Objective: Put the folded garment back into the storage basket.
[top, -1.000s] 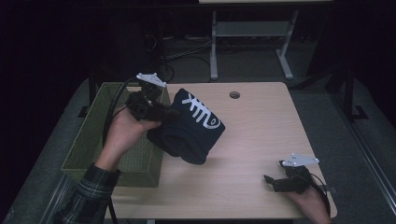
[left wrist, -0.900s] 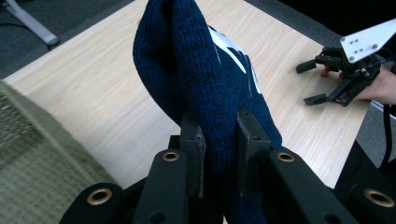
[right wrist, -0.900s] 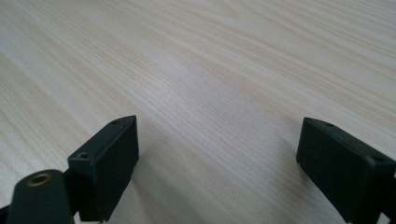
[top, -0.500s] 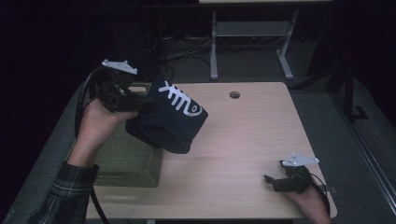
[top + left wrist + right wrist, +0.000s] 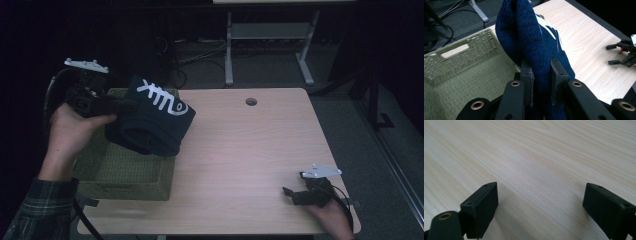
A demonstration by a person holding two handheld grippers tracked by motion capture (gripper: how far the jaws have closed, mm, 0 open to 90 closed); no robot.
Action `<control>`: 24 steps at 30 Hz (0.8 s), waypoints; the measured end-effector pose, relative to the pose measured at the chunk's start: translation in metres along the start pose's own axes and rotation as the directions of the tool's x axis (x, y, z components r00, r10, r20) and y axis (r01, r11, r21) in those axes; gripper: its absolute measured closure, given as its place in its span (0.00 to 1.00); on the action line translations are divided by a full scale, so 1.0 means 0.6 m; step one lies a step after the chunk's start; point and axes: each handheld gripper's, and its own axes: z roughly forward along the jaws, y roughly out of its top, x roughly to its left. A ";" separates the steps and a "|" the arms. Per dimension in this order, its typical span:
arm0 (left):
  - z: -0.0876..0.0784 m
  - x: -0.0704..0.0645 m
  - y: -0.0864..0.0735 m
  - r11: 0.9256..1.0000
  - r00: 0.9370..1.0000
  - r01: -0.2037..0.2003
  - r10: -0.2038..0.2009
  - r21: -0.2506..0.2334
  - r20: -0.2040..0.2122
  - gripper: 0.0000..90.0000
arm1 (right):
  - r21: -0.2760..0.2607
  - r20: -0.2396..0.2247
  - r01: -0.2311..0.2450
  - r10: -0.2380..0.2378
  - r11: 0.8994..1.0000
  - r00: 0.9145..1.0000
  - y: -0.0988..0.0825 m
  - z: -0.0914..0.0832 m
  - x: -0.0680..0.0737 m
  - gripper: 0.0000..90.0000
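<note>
1. The left gripper (image 5: 107,104) is clenched on a folded navy knit garment (image 5: 150,120), its pads pinching a thick fold, so the cloth hangs as one bundle rather than spilling loose.
2. Just below and ahead of that claw sits the woven green basket (image 5: 125,172); the bundle hovers over its far corner, which suggests it is headed inside.
3. The garment is dark blue, coarse-knit, with a white fishbone-like motif on top.
4. Well apart from that claw, the right gripper (image 5: 295,192) rests low on the wooden table (image 5: 250,145), jaws spread wide with nothing between them, likely kept out of the way.
</note>
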 end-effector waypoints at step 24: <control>0.001 0.088 -0.075 0.986 0.982 0.167 -0.168 -0.015 -0.082 0.84 | -0.003 0.003 0.002 -0.002 1.000 1.000 0.000 0.000 -0.001 0.14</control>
